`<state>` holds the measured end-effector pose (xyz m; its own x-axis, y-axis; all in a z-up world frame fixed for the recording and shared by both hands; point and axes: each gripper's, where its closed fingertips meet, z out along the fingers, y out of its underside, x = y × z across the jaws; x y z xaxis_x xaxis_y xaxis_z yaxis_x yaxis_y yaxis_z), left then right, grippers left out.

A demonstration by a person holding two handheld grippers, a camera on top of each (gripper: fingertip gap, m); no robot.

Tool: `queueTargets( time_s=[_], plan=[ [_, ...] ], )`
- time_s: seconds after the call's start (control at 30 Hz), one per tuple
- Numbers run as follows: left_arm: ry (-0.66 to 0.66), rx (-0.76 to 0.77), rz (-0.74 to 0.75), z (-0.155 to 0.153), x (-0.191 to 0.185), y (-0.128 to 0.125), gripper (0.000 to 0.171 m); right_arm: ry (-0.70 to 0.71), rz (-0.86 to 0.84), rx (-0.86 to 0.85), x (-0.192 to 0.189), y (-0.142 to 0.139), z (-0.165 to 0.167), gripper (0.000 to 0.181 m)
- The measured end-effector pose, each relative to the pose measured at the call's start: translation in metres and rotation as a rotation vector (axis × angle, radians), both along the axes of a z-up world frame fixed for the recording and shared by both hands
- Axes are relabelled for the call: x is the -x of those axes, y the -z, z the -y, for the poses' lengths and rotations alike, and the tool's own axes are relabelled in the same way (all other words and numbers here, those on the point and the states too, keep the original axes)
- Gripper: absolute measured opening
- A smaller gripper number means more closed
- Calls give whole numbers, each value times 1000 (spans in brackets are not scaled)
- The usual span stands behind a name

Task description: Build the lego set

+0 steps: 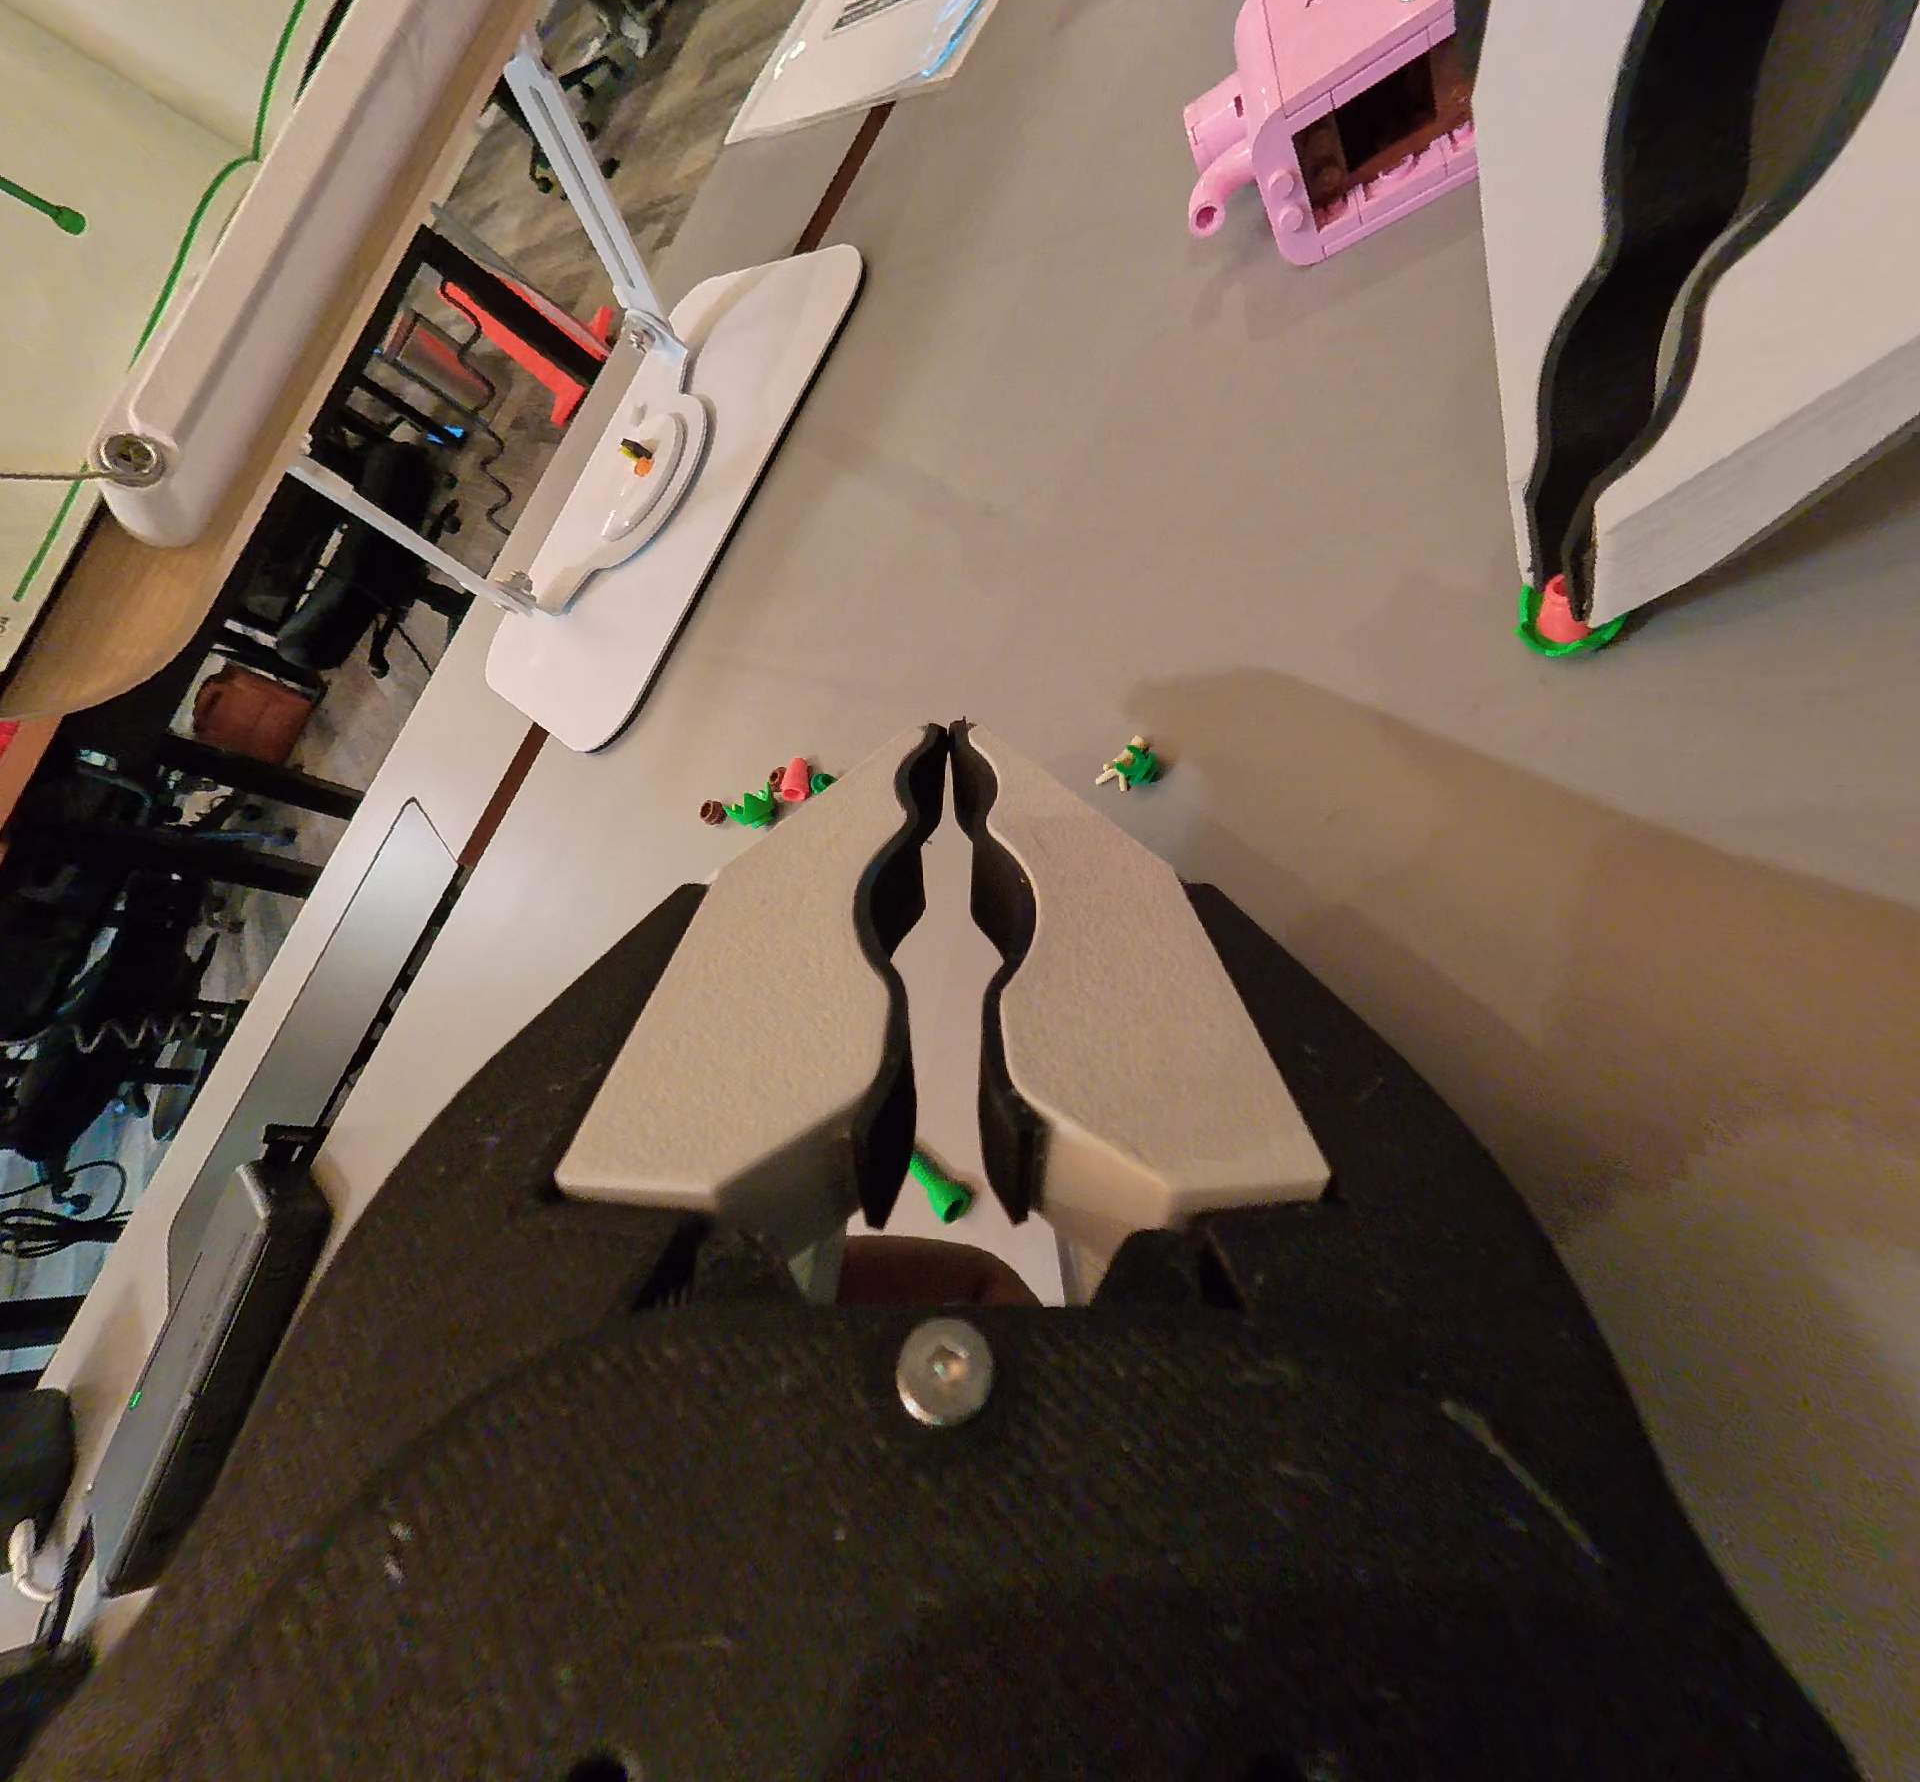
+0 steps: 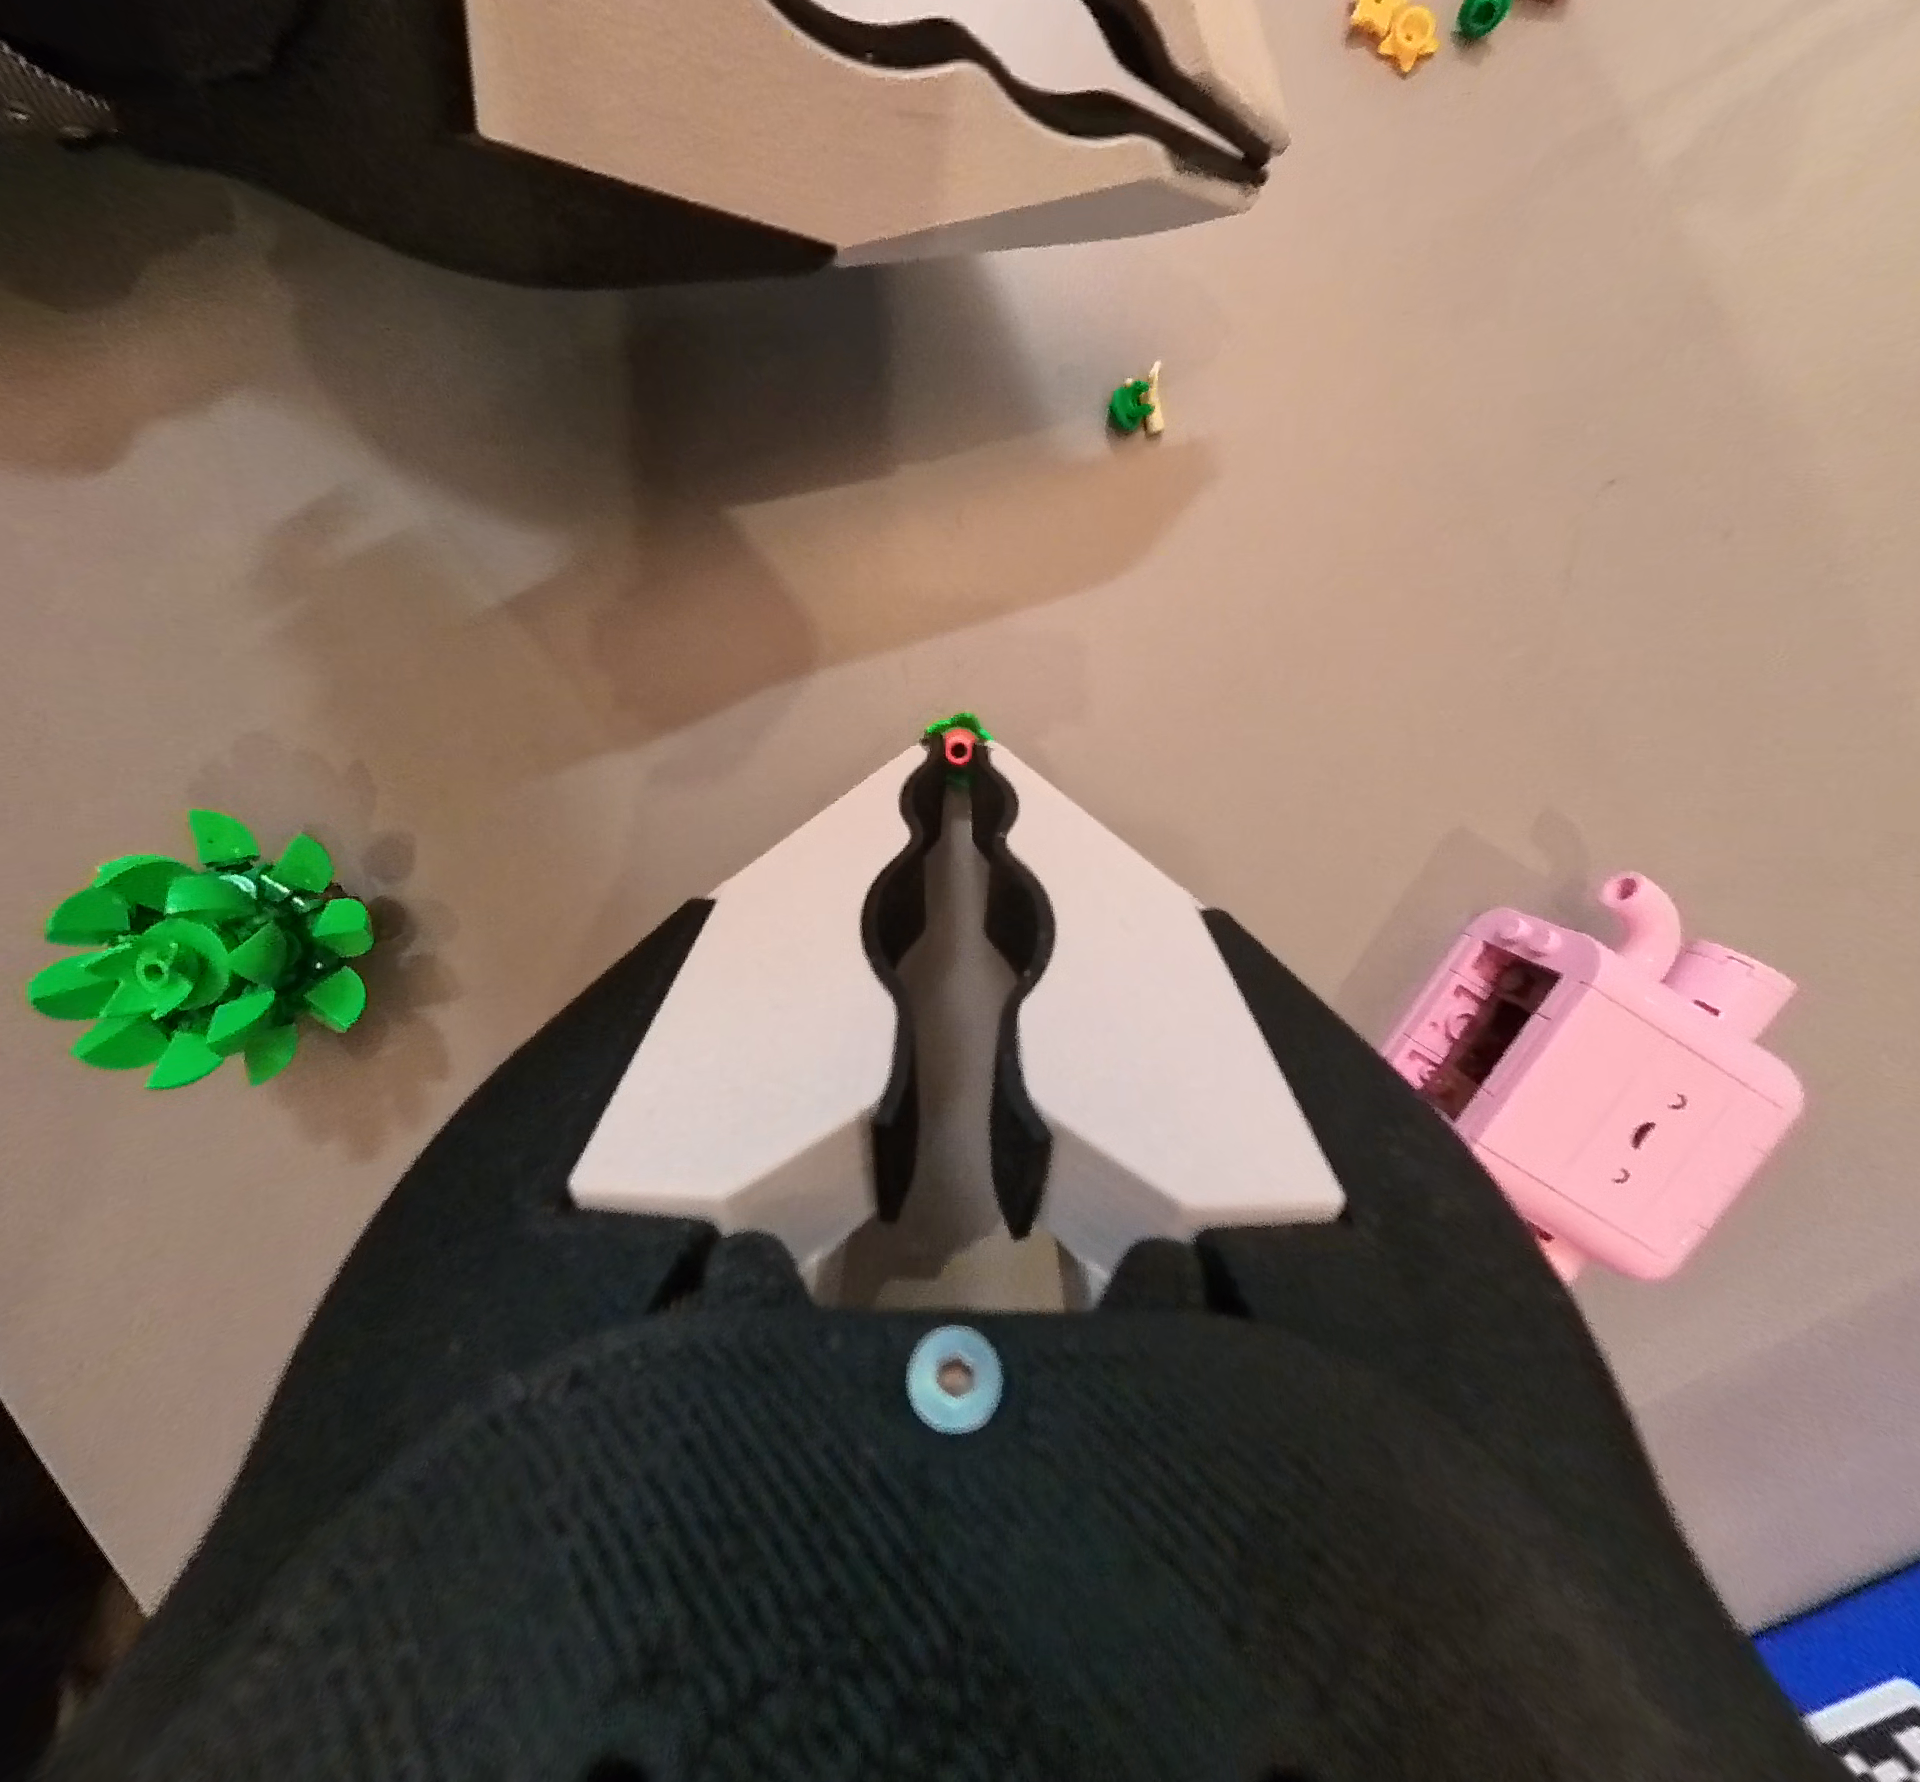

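The right claw [image 2: 957,753] pinches a small pink cone [image 2: 957,748] by its narrow end, wide base seated in a green leaf ring [image 1: 1567,636] on the grey worktop [image 2: 1455,485], axis along the fingers. The left claw [image 1: 953,733], tips together and empty, hovers nearby above a green stem [image 1: 940,1189] lying flat. A pink pot [image 2: 1600,1072] lies tipped on its side.

Both wrist views look steeply down at counter [image 1: 1195,485], close range; shared: pink lego block [image 1: 1340,80], small green-cream piece [image 2: 1135,406].
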<state>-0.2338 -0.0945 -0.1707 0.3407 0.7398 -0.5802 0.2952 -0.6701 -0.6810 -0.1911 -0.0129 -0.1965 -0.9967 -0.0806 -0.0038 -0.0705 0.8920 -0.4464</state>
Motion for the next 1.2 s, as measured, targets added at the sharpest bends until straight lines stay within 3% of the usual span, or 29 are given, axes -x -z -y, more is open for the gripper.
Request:
queueTargets(
  time_s=[0.77, 0.9, 1.03, 1.1, 1.2],
  plan=[
    [-17, -23, -22, 6, 0, -3, 1, -33, -10, -270, 0, 3, -1, 3],
    [-15, -22, -27, 6, 0, -5, 1, -73, -49, -169, 0, 0, 0, 4],
    [-10, -22, -27, 4, -1, -5, 1, -9, 41, 75, -6, -26, 6, 14],
    [-6, -20, -27, 2, -1, -5, 1, 29, 92, 168, -6, -36, 3, 9],
    [-3, -18, -24, 1, -1, -4, 1, 70, 105, 212, -4, -32, -8, 9]
  ],
)
